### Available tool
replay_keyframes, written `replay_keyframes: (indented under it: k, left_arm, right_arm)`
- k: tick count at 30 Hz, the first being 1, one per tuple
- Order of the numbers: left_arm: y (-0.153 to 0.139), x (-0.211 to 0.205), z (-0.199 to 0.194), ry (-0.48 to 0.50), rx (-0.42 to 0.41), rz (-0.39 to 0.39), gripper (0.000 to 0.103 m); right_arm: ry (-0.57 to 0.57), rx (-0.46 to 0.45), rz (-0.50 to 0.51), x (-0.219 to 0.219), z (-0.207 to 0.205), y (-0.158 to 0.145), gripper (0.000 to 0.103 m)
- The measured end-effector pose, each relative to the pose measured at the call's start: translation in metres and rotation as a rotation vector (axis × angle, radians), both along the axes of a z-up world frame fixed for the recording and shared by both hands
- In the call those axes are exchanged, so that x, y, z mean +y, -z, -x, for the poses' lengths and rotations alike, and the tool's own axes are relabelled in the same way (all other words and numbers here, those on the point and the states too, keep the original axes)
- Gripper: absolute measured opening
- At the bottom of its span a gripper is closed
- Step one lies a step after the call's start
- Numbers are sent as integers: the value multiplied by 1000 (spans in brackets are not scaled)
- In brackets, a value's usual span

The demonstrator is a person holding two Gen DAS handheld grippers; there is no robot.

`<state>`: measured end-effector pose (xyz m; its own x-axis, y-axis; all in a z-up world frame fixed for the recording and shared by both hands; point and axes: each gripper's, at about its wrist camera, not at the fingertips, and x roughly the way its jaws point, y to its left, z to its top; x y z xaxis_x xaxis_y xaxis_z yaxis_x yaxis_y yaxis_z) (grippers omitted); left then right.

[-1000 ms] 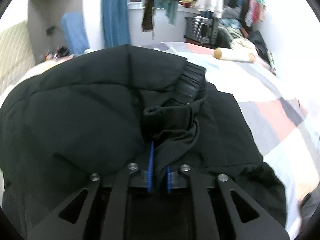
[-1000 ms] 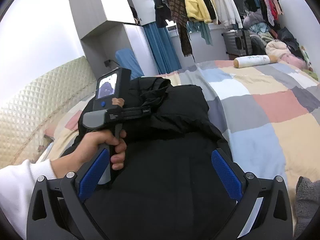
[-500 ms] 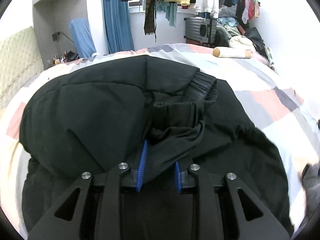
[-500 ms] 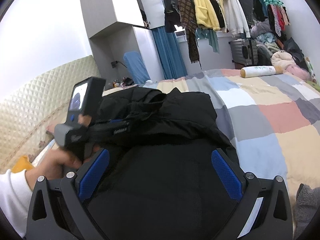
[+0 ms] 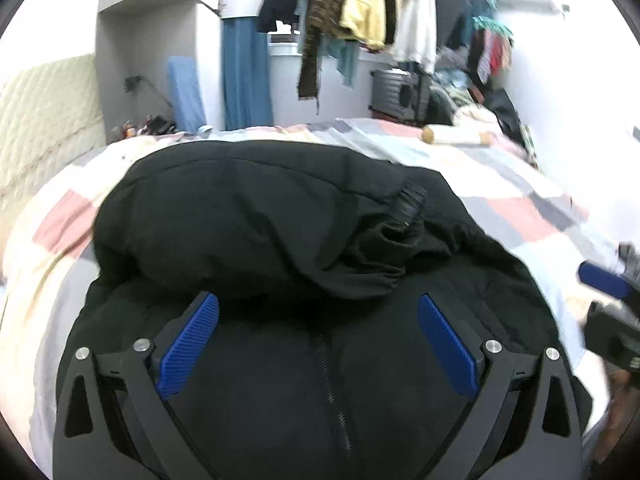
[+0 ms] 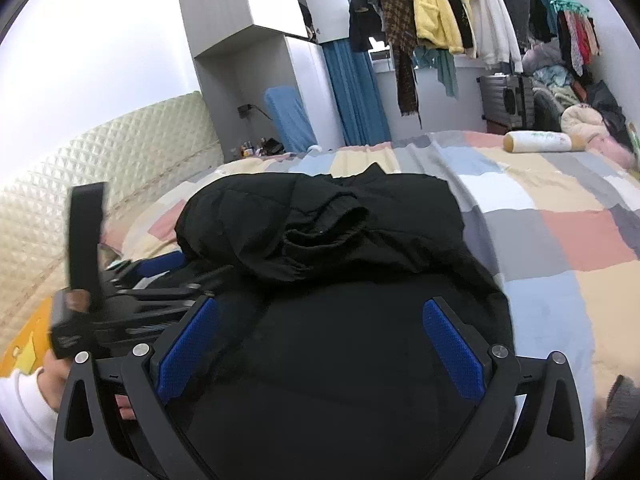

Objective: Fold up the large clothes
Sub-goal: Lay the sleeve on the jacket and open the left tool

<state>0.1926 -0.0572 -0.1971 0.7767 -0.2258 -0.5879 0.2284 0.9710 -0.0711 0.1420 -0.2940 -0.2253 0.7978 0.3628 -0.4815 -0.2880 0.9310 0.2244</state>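
Note:
A large black padded jacket (image 5: pixel 256 216) lies on the patchwork bed cover (image 5: pixel 520 216), zipper side up, with a sleeve folded across its middle; the ribbed cuff (image 5: pixel 410 202) shows at the right. It also fills the right wrist view (image 6: pixel 360 240). My left gripper (image 5: pixel 318 340) is open and empty, just above the jacket's near part. My right gripper (image 6: pixel 320 348) is open and empty over the same jacket. The left gripper's body (image 6: pixel 132 308) shows at the left of the right wrist view.
A cream quilted headboard (image 6: pixel 80 168) stands at the left. A rolled white bolster (image 6: pixel 538 142) lies at the bed's far right. Hanging clothes (image 6: pixel 432 8), a suitcase (image 6: pixel 506 100) and a blue curtain (image 6: pixel 352 96) are behind the bed.
My left gripper has let go of the jacket sleeve and opened wide. It has pulled back toward me. The sleeve now lies folded across the jacket. The right gripper stays open.

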Motion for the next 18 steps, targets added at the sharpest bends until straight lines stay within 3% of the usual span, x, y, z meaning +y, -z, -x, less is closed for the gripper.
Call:
replay_keyframes:
  k: [8, 18]
  left_arm:
    - [-19, 34, 13, -73, 21, 66, 100]
    - [-9, 52, 17, -110, 75, 85, 100]
  right_arm:
    - [-47, 33, -31, 28, -37, 4, 103]
    - [-28, 88, 8, 52, -113, 38, 101]
